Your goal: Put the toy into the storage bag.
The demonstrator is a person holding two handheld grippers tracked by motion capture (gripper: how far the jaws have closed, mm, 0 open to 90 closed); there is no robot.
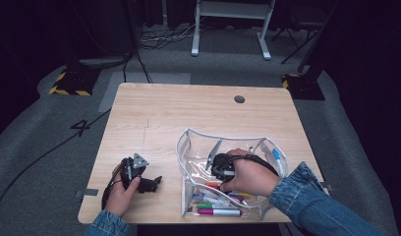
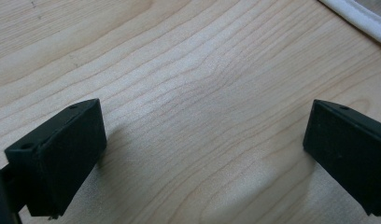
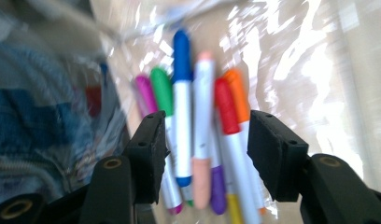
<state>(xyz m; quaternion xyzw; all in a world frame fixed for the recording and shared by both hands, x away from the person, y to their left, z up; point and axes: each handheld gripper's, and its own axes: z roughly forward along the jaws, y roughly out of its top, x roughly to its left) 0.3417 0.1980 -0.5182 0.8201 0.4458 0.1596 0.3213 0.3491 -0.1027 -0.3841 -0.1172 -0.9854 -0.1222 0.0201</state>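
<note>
A clear plastic pouch (image 1: 188, 147) with a white rim lies open on the right half of the wooden table (image 1: 188, 108). Several coloured markers (image 1: 219, 212) lie inside it. My right gripper (image 1: 223, 173) reaches into the pouch. In the right gripper view it (image 3: 207, 135) stands open just above the row of markers: blue (image 3: 181, 93), green (image 3: 161, 88), peach-capped (image 3: 203, 102), red (image 3: 224, 107) and orange (image 3: 237, 93). The pads touch none of them. My left gripper (image 1: 152, 183) rests near the table's front left, open (image 2: 205, 140) over bare wood.
The pouch's white rim (image 2: 356, 16) crosses the top right corner of the left gripper view. A cable hole (image 1: 239, 99) sits near the table's far edge. A denim sleeve (image 1: 306, 196) comes in at the bottom right. White desk legs (image 1: 194, 29) stand on the floor behind.
</note>
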